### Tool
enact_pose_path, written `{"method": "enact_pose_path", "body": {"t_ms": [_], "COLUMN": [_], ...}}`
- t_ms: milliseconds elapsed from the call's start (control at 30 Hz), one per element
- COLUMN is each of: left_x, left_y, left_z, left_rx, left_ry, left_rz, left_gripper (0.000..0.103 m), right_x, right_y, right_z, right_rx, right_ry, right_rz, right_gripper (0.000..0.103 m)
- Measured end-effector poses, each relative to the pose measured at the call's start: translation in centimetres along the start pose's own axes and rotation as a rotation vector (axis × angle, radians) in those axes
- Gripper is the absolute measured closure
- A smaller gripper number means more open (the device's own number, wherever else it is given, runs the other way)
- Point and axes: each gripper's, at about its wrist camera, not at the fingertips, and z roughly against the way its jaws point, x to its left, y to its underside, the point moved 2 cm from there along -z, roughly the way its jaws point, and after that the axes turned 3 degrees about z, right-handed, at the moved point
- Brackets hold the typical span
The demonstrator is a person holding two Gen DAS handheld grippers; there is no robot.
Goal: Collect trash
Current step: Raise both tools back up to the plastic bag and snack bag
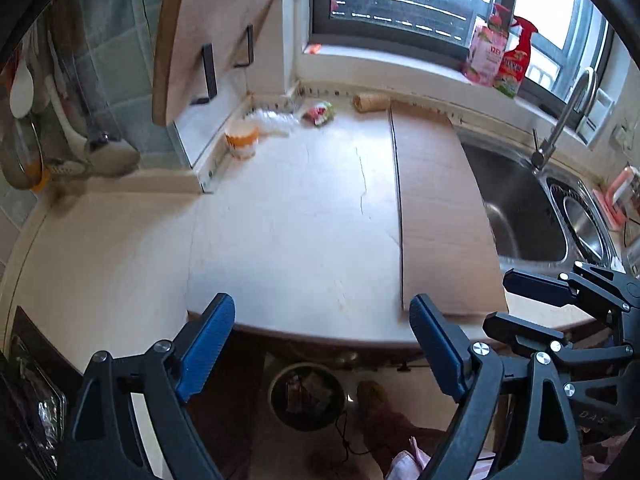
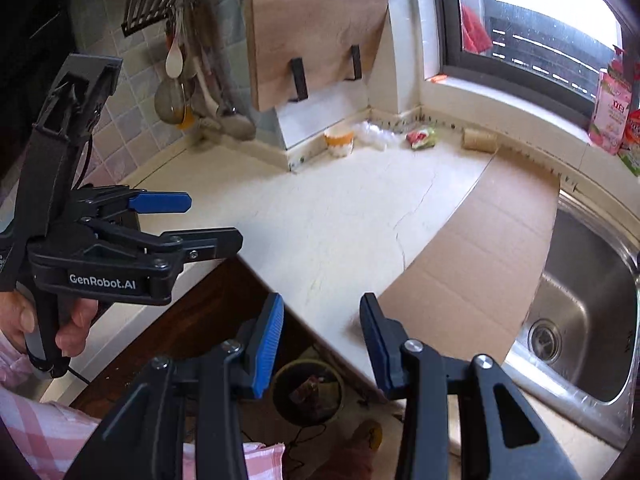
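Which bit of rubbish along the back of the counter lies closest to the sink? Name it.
The tan roll, lying on its side at the back wall. The red-and-green wrapper, crumpled clear plastic and orange-and-white cup all sit farther from the sink.

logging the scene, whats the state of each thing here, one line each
left gripper: open, nothing between its fingers
right gripper: open, nothing held
paper cup: upright on the counter
plastic bag: crumpled, beside the cup
snack wrapper: crumpled, lying on the counter
trash bin: on the floor, open, trash inside
sink: no water visible
faucet: not running
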Motion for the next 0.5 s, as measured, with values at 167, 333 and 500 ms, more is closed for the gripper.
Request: {"method": "enact_pose_path", "body": {"t_ms": [167, 333, 500], "left_x": [-0.3, -1.0, -1.9], "left_y": [-2.6, -5.3, -7.6], "left_z": [0.1, -0.8, -2.1], "left_rx": [-0.025, -0.047, -0.053], "left_ry": [-0.005, -0.006, -0.014], "left_rz": [0.014, 0.006, -0.006], "left_gripper": [0.015, 0.014, 0.013], "right_x": [-1.5, -3.2, -5.3], "right_y": [-2.6, -4.9, -7.0], "right_z": [0.2, -0.2, -1.0], "right_rx": [-0.025, -0.04, -0.047], "right_ry": [0.001, 0.012, 0.018], "right_rz": [0.008, 0.004, -0.014], "right_gripper": [0.063, 0.063, 0.063]}}
